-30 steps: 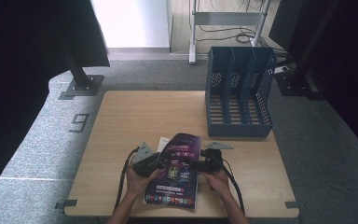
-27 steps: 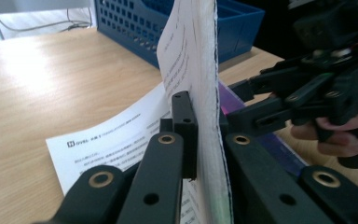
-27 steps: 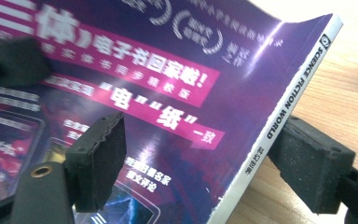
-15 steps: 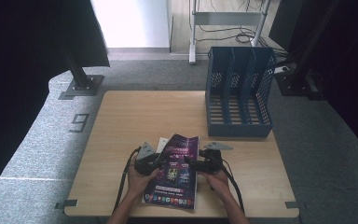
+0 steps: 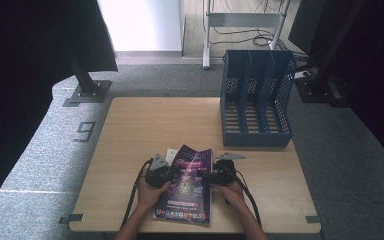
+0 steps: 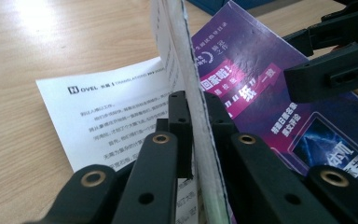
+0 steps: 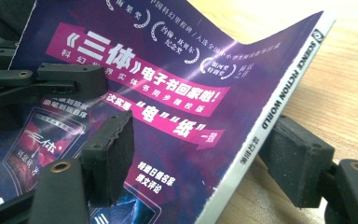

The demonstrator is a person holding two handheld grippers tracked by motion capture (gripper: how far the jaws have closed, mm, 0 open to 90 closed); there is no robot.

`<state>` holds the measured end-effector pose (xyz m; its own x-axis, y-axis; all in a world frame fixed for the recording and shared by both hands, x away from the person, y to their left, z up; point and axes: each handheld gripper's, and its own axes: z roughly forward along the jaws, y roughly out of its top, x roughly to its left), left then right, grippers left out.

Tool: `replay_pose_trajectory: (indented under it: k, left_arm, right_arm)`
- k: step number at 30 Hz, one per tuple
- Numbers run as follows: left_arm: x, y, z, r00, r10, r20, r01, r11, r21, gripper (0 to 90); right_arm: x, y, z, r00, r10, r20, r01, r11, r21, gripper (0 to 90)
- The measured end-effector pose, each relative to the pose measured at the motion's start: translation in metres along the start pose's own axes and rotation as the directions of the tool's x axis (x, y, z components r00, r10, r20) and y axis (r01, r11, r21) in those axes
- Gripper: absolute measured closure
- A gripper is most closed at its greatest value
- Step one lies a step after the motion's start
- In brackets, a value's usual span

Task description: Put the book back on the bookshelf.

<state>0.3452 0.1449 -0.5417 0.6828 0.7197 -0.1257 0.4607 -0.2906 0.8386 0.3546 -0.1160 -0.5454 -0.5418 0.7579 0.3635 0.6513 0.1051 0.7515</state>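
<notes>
Magazine (image 5: pixel 187 187) lies at the near edge of the counter (image 5: pixel 145 125) in the high view, purple cover up, its far part lifted and curled. Both hands come in from the bottom edge. The left gripper (image 5: pixel 161 172) sits at the magazine's left edge, the right gripper (image 5: pixel 211 176) at its right edge, a cable trailing back from each. A white sheet (image 5: pixel 170 152) peeks out just beyond the magazine's far left corner. A blue file rack (image 5: pixel 255 100) stands well apart at the far right of the counter, its slots facing up.

From the left gripper view, the left gripper's fingers (image 6: pixel 179 126) are clamped on the magazine's (image 6: pixel 242 74) raised page edge — the thin white stack stands upright between them, pressed from both sides. White sheet (image 6: pixel 112 116) with printed text lies flat on the counter (image 6: pixel 32 70) underneath. The right gripper's (image 6: pixel 335 60) black fingers show at the upper right, over the purple cover.

From the right gripper view, the right gripper's fingers (image 7: pixel 112 154) straddle the magazine's (image 7: pixel 177 93) spine edge — one above the cover, one below and beside the spine against the counter (image 7: pixel 349 93). They have just been closing, yet a gap remains on each side, so they are not yet pressing. The left gripper (image 7: pixel 51 79) shows at the left.
</notes>
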Motion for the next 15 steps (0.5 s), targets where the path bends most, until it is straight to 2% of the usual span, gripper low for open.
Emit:
replay_pose_trajectory:
  k: [9,15]
  left_arm:
    - [0.0,0.0,0.001,0.9998,0.017,-0.014,-0.017,0.9997,0.018,84.3]
    - [0.002,-0.001,0.001,1.0,0.005,-0.007,-0.005,0.9998,0.019,84.1]
  right_arm:
    - [-0.001,0.003,0.009,0.9999,-0.007,0.011,0.007,1.0,0.024,29.8]
    - [-0.003,0.009,0.016,0.999,-0.031,0.034,0.029,0.999,0.036,34.6]
